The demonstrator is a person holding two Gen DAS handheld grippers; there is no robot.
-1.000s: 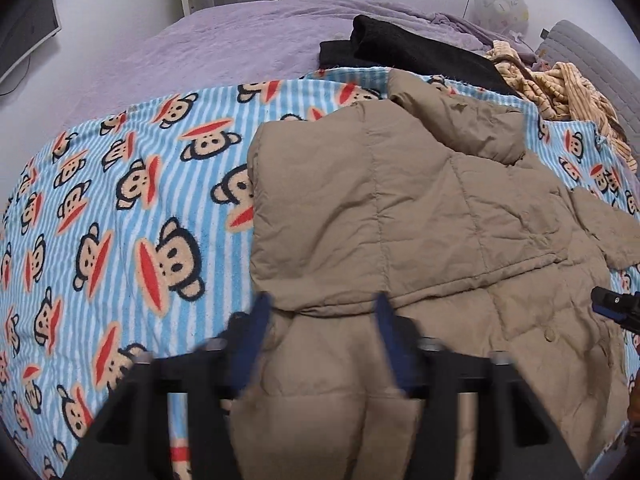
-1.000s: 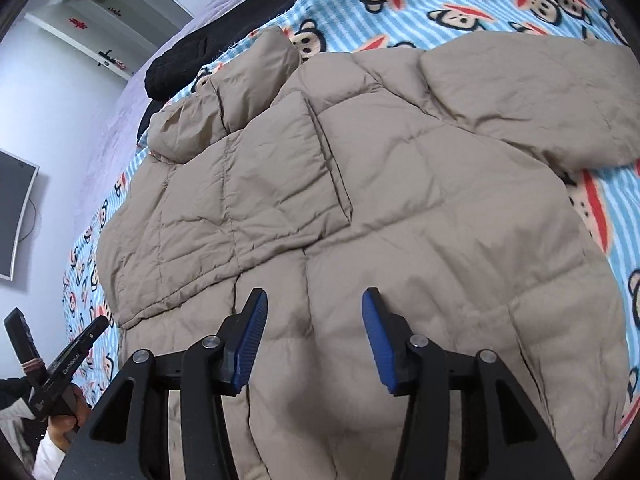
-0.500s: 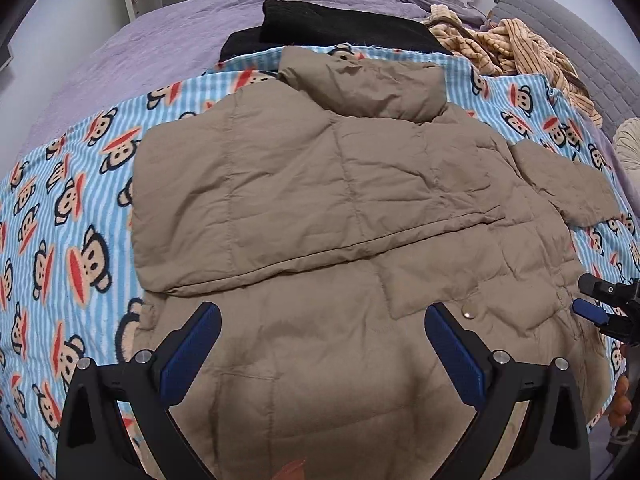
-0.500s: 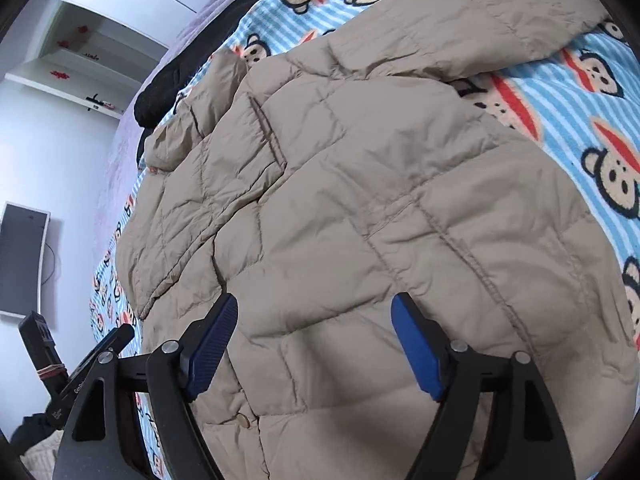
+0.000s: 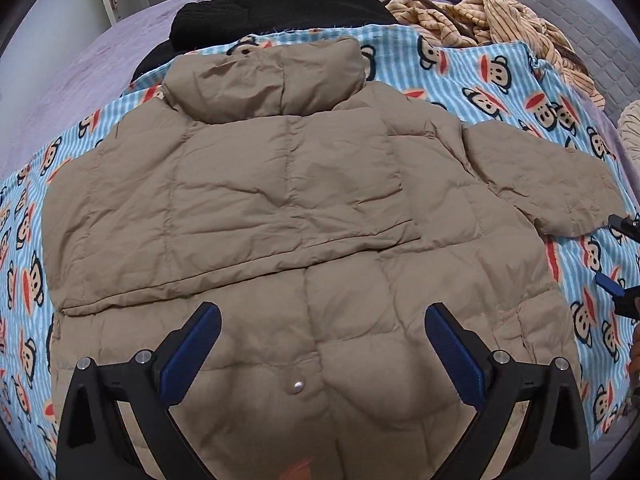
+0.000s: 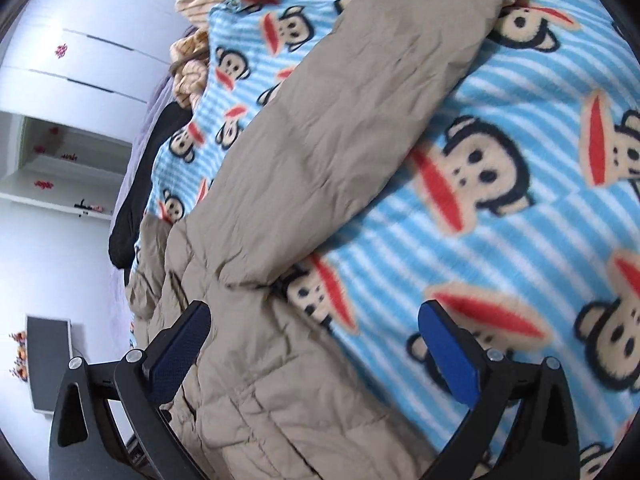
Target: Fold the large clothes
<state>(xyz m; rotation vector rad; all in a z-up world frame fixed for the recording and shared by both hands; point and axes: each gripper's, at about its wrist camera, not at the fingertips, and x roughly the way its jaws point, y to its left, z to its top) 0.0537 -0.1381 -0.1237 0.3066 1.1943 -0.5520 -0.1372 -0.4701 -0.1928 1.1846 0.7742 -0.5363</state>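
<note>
Well, both the left gripper [image 5: 320, 330] and right gripper [image 6: 314, 334] gape wide, empty; the jacket [image 5: 288, 216] hem runs off-frame.

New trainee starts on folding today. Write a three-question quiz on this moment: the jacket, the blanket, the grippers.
1. True or false: the left sleeve of the tan quilted puffer jacket is already folded across its body.
2. Which sleeve lies stretched out on the blue striped monkey-print fleece blanket? A) the one on the right-gripper side B) the one on the left-gripper side C) neither
3. Fill in: both the left gripper and the right gripper are ____, holding nothing.

Key: 1 true; 2 A, the outstretched sleeve runs ahead of the right gripper; 3 open.
</note>
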